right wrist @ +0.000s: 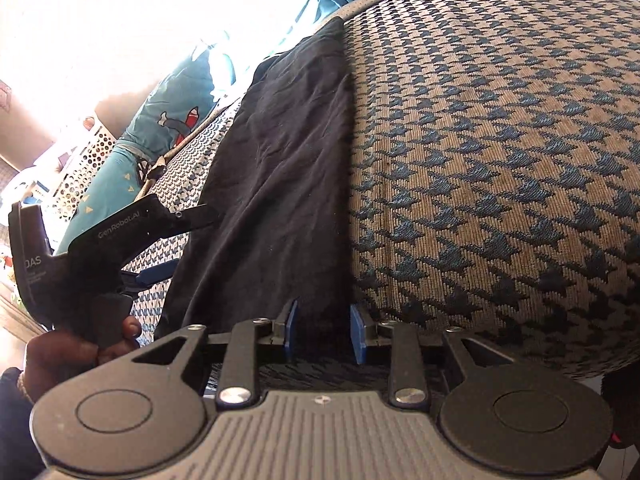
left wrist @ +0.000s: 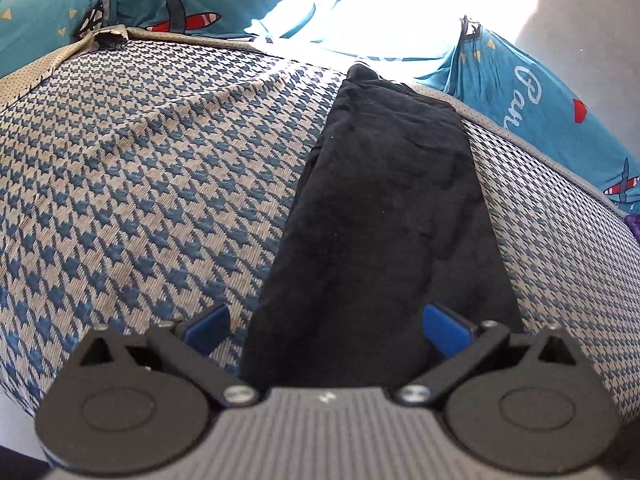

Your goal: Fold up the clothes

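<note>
Lying folded on houndstooth mattress (left wrist: 140, 168): black garment (left wrist: 380, 208), both grippers open.

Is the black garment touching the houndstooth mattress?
Touching. The left wrist view shows the black garment lying flat on the houndstooth mattress, no gap under its edges.

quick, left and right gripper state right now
left gripper: open wide, long folded black garment between its blue pads, not pressed
right gripper: part open over the garment's near edge, no grip seen
</note>
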The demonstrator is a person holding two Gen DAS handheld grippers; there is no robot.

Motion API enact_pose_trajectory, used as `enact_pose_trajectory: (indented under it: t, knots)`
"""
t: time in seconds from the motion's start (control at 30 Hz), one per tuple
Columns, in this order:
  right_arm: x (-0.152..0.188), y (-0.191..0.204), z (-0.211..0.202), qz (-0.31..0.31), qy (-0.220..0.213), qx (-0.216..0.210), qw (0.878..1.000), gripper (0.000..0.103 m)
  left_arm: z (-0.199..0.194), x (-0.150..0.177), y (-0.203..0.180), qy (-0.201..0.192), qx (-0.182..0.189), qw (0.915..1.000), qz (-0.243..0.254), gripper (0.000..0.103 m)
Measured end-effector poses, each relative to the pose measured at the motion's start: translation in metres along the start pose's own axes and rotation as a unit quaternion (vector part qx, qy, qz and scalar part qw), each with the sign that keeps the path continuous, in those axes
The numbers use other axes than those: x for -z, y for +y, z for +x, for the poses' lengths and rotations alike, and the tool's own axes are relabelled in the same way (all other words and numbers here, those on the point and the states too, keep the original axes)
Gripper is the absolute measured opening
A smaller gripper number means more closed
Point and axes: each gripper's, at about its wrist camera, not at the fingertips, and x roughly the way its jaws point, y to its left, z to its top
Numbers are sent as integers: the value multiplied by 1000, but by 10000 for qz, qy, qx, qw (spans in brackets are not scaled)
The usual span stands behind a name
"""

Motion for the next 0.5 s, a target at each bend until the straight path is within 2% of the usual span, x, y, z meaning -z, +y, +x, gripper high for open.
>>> enact_pose_trajectory:
  t: [0.03, 0.13, 0.17, 0.3, 0.43, 0.5]
  knots:
    - [1, 2, 1, -58, -7, -2, 10000, 29, 1, 0, 0, 1, -57, 10000, -10, 103]
    - [2, 6, 5, -238, -12, 20, 9997, 11, 3, 0, 0, -29, -255, 9997, -25, 103]
    - [3, 6, 4, -266, -16, 36, 9996, 8, 3, -1, 1, -37, -324, 9995, -21, 103]
    - [6, 13, -3, -630, -3, 214, 9978, 6, 6, 0, 0, -40, -727, 9973, 133, 103]
    - [7, 11, -11, -615, -13, 221, 9979, 6, 9, 1, -2, -20, -944, 9952, 254, 103]
    - [8, 12, -11, -698, 5, 279, 9972, 6, 11, 1, -1, -23, -1190, 9925, 282, 103]
